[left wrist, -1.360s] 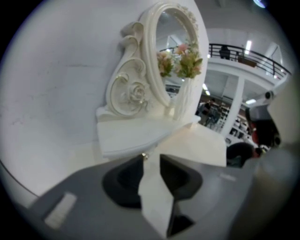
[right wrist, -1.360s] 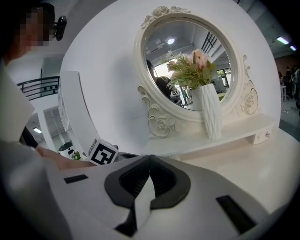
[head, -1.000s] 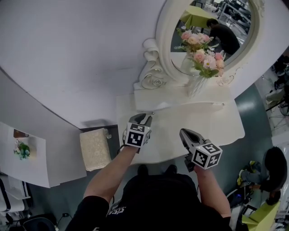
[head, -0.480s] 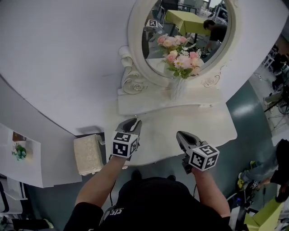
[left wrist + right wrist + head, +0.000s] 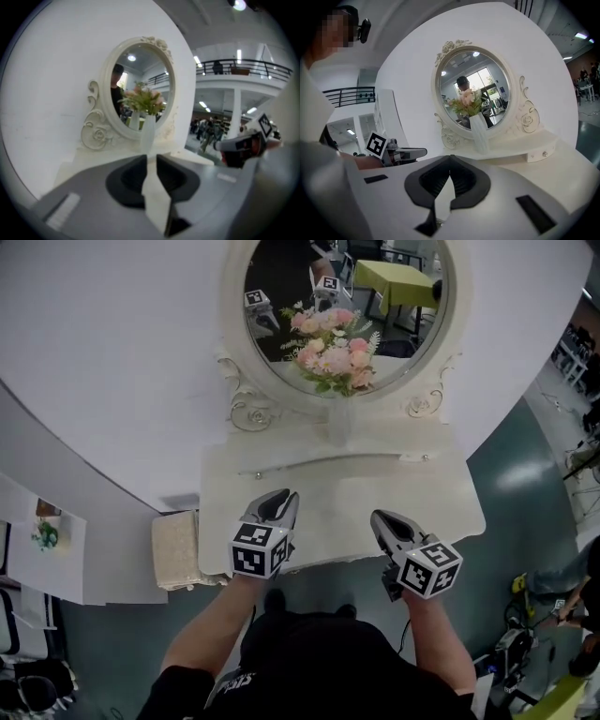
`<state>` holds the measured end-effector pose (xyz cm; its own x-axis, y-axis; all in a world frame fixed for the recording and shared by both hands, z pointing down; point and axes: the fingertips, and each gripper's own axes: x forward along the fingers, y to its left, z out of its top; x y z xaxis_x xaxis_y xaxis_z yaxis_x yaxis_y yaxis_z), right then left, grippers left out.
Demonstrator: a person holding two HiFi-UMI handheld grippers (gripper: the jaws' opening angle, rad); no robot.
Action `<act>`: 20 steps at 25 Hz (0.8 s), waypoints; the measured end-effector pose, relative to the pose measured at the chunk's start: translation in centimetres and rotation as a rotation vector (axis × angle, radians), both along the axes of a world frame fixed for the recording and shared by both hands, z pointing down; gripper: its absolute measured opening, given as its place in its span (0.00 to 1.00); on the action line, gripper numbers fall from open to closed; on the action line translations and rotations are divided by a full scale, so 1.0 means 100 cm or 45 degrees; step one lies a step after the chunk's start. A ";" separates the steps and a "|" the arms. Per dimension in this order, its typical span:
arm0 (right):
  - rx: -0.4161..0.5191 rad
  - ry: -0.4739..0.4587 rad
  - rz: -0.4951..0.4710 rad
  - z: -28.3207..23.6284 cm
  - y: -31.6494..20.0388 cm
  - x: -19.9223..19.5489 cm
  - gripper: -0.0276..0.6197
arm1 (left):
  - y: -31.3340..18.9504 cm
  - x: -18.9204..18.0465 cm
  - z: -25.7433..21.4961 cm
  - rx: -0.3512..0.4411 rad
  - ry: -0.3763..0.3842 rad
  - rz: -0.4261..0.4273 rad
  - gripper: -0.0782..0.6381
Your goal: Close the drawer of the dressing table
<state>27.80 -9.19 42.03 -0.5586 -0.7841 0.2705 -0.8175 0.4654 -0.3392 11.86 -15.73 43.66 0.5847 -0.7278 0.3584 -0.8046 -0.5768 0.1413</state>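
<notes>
Over dressing table (image 5: 339, 519), near-level | left tool (image 5: 287, 494) ajar, just closing, empty | right tool (image 5: 378, 516) closed, empty

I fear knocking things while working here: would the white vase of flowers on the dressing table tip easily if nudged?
Probably: the vase looks tall and narrow, and its flowers spread wider than its body, so likely top-heavy. It looks rigid, perhaps breakable; the material is unclear.

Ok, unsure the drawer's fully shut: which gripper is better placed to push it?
Probably left: the left gripper, its empty jaws just closing, sits nearer the drawer front than the right gripper.
</notes>
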 end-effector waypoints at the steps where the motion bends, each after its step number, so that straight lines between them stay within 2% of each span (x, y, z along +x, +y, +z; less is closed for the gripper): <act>1: 0.010 -0.002 -0.007 -0.003 0.001 0.006 0.04 | 0.002 0.004 -0.004 0.008 0.001 -0.014 0.21; 7: 0.107 0.003 -0.020 -0.027 -0.011 0.031 0.04 | -0.006 0.009 -0.033 0.107 -0.029 -0.075 0.19; 10: 0.162 0.017 -0.023 -0.040 -0.013 0.028 0.04 | -0.010 0.005 -0.050 0.155 -0.043 -0.060 0.18; 20: 0.311 0.039 0.089 -0.084 -0.026 0.007 0.03 | -0.035 -0.011 -0.094 0.271 0.035 -0.015 0.16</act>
<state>28.50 -11.78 33.59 -0.4954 -0.8646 0.0841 -0.8586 0.4727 -0.1985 10.76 -19.21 34.30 0.5830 -0.7923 0.1802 -0.8091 -0.5864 0.0392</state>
